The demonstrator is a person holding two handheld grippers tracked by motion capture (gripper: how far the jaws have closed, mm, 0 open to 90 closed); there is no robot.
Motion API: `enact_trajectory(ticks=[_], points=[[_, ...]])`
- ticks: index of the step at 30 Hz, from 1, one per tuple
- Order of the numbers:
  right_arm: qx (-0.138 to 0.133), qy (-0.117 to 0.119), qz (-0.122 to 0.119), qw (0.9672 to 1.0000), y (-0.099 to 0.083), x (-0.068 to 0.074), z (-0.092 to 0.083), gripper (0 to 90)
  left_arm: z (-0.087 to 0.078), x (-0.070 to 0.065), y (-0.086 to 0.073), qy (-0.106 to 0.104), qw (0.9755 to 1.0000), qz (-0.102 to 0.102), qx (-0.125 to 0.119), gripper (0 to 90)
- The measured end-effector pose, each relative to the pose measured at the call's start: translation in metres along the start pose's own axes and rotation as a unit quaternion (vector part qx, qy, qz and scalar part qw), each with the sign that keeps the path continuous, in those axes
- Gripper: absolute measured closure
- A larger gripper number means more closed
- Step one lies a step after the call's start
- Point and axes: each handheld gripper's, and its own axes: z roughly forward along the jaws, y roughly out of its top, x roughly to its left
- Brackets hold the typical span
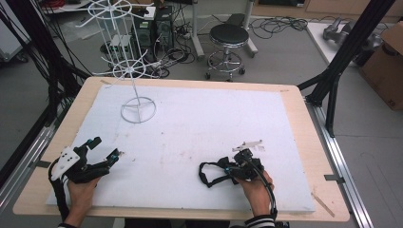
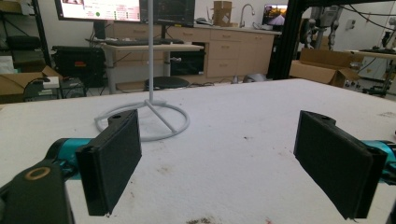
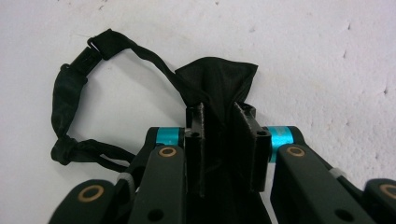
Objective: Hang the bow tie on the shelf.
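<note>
The right tongs (image 3: 223, 121) are closed tight on a black fabric bow tie (image 3: 218, 81) lying low on the white-covered counter (image 1: 199, 118), its thin black strap (image 3: 70, 93) looping out beside it. The left tongs (image 2: 231, 161) are spread wide and empty, facing a white wire stand (image 2: 144, 119) farther back.

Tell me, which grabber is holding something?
The right gripper. Its jaws are shut on the black pouch, while the left gripper has its jaws wide open with nothing between them.
</note>
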Motion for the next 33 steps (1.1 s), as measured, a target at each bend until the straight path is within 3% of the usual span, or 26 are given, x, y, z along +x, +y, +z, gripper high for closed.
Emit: enact_trajectory(ticks=[9, 14, 16, 23, 29, 31, 32, 33], points=[[-0.008, 0.004, 0.01, 0.9999, 0.0, -0.002, -0.002, 76.3, 0.0, 0.0, 0.0, 0.0, 1.0, 0.0, 0.0, 15.3], [-0.031, 0.01, 0.006, 0.9994, 0.001, -0.001, -0.005, 76.3, 0.0, 0.0, 0.0, 0.0, 1.0, 0.0, 0.001, 15.3], [-0.052, 0.018, 0.002, 0.9985, 0.001, -0.001, -0.008, 76.3, 0.0, 0.0, 0.0, 0.0, 1.0, 0.0, 0.0, 15.3], [-0.085, 0.009, -0.017, 0.9962, 0.003, 0.001, -0.013, 76.3, 0.0, 0.0, 0.0, 0.0, 1.0, 0.0, 0.0, 15.3], [-0.146, 0.025, -0.017, 0.9889, 0.004, 0.004, -0.02, 76.3, 0.0, 0.0, 0.0, 0.001, 1.0, 0.001, 0.001, 15.3], [-0.173, 0.031, -0.02, 0.9842, 0.004, 0.004, -0.022, 76.3, 0.0, 0.0, 0.0, 0.001, 1.0, 0.001, 0.001, 15.3], [-0.196, 0.033, -0.024, 0.9797, 0.005, 0.004, -0.025, 76.3, 0.0, 0.0, 0.0, 0.001, 1.0, 0.001, 0.0, 15.3], [-0.207, 0.034, -0.024, 0.9774, 0.005, 0.004, -0.026, 76.3, 0.0, 0.0, 0.0, 0.001, 1.0, 0.0, 0.0, 15.3]])
